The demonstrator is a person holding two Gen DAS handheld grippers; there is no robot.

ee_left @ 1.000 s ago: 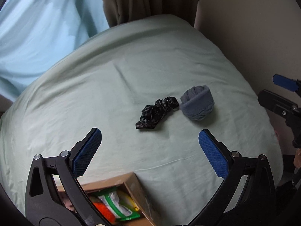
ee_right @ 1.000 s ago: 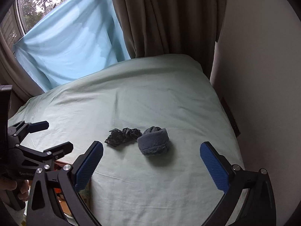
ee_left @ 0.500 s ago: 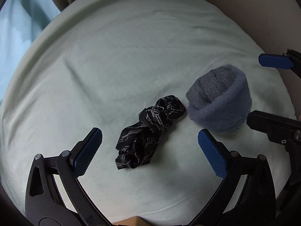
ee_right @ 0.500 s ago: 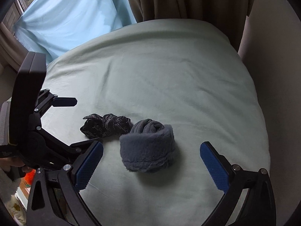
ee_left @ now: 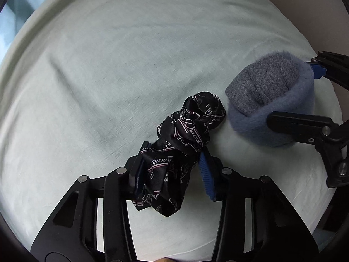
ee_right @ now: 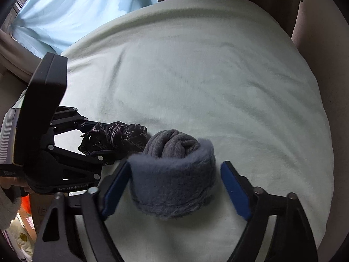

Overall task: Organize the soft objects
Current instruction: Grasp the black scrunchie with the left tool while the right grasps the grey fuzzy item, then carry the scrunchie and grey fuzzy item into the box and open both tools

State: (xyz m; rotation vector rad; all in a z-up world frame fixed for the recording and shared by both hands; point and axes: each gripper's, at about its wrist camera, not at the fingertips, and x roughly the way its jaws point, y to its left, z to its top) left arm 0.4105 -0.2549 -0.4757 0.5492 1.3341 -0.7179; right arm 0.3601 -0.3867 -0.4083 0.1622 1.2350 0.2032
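Lying low at centre frame on the bed (ee_left: 109, 65), the black scarf (ee_left: 174, 152) is pinched by the left hand-held gripper (ee_left: 172, 174), whose jaws just closed. Touching it at right, the grey roll (ee_right: 174, 181) sits between the closing right hand-held gripper (ee_right: 174, 187), right pad apart.
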